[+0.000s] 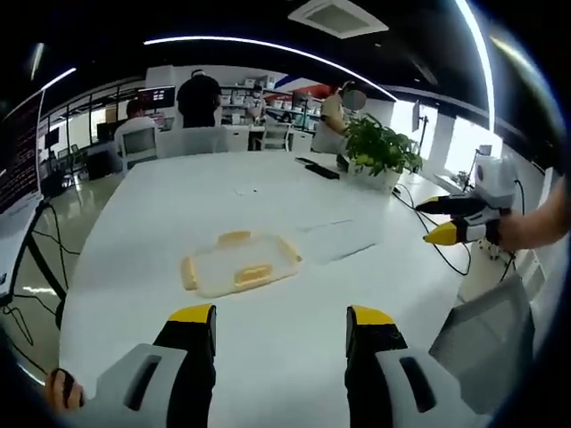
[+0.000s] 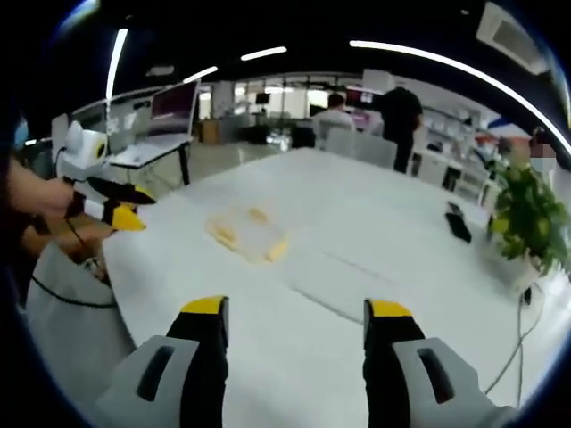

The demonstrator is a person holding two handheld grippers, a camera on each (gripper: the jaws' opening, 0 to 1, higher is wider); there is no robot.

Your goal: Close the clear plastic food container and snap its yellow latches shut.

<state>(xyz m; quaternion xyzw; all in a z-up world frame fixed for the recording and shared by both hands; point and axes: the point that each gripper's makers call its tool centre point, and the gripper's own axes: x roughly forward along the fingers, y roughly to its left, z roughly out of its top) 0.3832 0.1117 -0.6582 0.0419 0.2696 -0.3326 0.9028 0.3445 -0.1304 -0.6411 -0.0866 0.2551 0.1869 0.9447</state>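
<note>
the clear plastic food container point(image 1: 239, 263) lies flat on the white surface point(image 1: 294, 348), out toward the middle, well apart from both claws. in the left gripper view it sits ahead and a little left of the left claw point(image 1: 281, 323); in the right gripper view the same container point(image 2: 247, 234) lies ahead and left of the right claw point(image 2: 295, 314). its yellow latches point(image 1: 252, 273) show along the edges, one on the near long side, one on the left end, one on the far side. whether the lid is fully seated cannot be told from here.

its long axis runs roughly left to right across the left gripper view, the right end tipped slightly away.

both claws stand apart and hold nothing. the right claw also shows at the right of the left gripper view point(image 1: 443, 220), off the surface edge, and there its yellow tips look near together, but its own view shows a wide gap.

likely risks, as a judgement: the box is light and low, so pressing one latch without steadying the other end could slide or tip it; pressing before the lid sits square could leave a latch unsnapped.

further off stand a potted plant point(image 1: 379, 152), a dark flat object point(image 1: 321, 169) near it, chairs and people at the far end.
</note>
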